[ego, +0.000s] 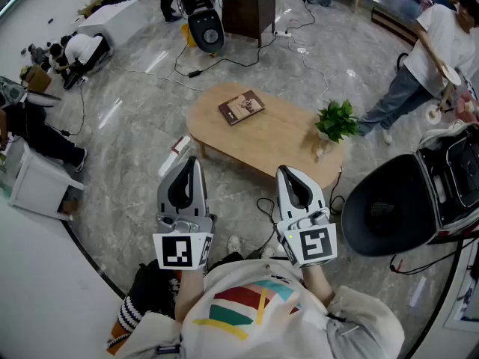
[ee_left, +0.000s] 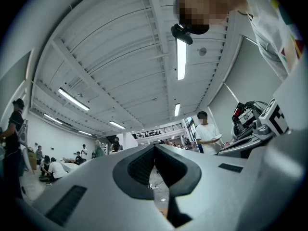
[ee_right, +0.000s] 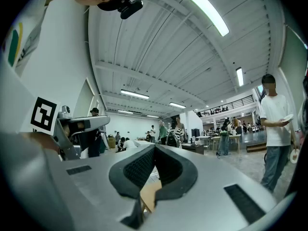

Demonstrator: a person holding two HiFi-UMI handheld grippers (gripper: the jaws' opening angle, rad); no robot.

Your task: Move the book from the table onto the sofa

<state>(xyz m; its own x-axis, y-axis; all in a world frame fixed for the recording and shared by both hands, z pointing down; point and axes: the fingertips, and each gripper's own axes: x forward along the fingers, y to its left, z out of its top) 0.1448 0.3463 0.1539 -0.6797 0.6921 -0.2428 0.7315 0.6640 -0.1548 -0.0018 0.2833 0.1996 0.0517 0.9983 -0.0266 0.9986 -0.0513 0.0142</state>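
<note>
While the left tongs (ego: 191,161) and the right tongs (ego: 287,172) hang close to the person's chest at the bottom of the head view, the book (ego: 241,107) lies flat on the oval wooden bench (ego: 277,137) in the upper centre, well apart from both and untouched. No sofa shows in any view, so the carry is probably a long one, and a thin book pinched at one edge could sag open or slip out on the way. A black cable (ego: 263,203) loops on the floor between person and bench and could catch a foot. The potted plant (ego: 334,122) at the bench's right end stands apart from the book, though a wide reach might knock it. Both tongs are closed tip to tip, with nothing between them
</note>
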